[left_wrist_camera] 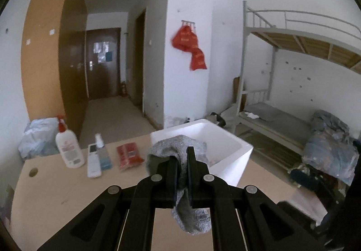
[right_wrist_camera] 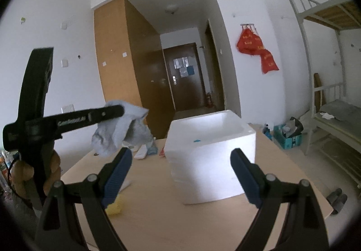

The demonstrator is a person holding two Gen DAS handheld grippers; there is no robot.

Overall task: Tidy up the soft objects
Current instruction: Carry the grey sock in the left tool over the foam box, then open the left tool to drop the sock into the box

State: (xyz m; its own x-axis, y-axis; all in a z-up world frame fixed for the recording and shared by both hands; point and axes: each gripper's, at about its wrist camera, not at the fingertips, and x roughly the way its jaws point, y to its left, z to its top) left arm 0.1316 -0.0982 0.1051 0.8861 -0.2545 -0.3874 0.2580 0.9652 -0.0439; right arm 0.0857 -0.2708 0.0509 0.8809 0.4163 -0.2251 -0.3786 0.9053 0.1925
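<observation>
The left claw (left_wrist_camera: 181, 162), raised above the table (left_wrist_camera: 67, 185), is clamped on one grey sock (left_wrist_camera: 178, 151) that hangs just before the white foam box (left_wrist_camera: 225, 151). The right claw (right_wrist_camera: 181, 173) hovers with its fingers spread wide and empty, facing that box. Left of the box stand one lotion bottle (left_wrist_camera: 67, 147), one remote (left_wrist_camera: 93, 160) and one red packet (left_wrist_camera: 129, 155).

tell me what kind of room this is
Most likely a dorm room or a simple shared bedroom: a metal bunk bed stands against the wall, a tall wooden wardrobe lines the entry hall, and a desk holds toiletries.
</observation>
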